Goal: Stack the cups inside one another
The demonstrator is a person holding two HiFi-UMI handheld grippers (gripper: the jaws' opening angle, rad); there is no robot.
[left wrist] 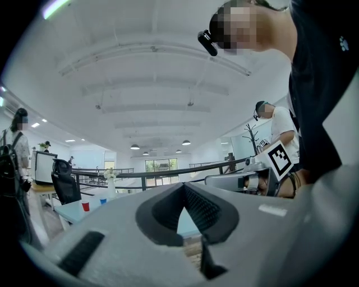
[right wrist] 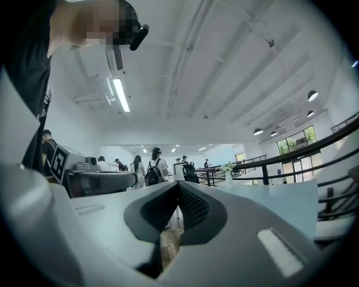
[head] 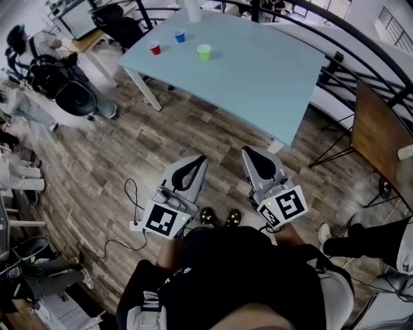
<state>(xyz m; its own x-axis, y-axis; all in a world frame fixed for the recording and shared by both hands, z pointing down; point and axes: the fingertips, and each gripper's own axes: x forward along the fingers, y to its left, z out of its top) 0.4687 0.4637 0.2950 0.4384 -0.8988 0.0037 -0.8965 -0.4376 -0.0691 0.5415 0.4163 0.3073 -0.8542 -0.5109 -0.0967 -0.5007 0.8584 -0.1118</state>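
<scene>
Three small cups stand apart on the far left part of a light blue table (head: 271, 77): a red cup (head: 155, 48), a blue cup (head: 179, 37) and a green cup (head: 204, 52). Both grippers hang over the wooden floor, well short of the table and side by side. My left gripper (head: 200, 159) has its jaws together with nothing in them, and so does my right gripper (head: 247, 151). In the left gripper view the shut jaws (left wrist: 184, 186) point level toward the table, with the red cup (left wrist: 85, 206) and blue cup (left wrist: 102, 200) far off at the left. The right gripper view shows its shut jaws (right wrist: 178, 185) and no cups.
A white vase (head: 192, 9) stands at the table's far edge. A black curved railing (head: 361, 45) runs behind and right of the table. Office chairs (head: 77, 97) and people are at the left, and a brown table (head: 377, 135) at the right. A cable (head: 132, 193) lies on the floor.
</scene>
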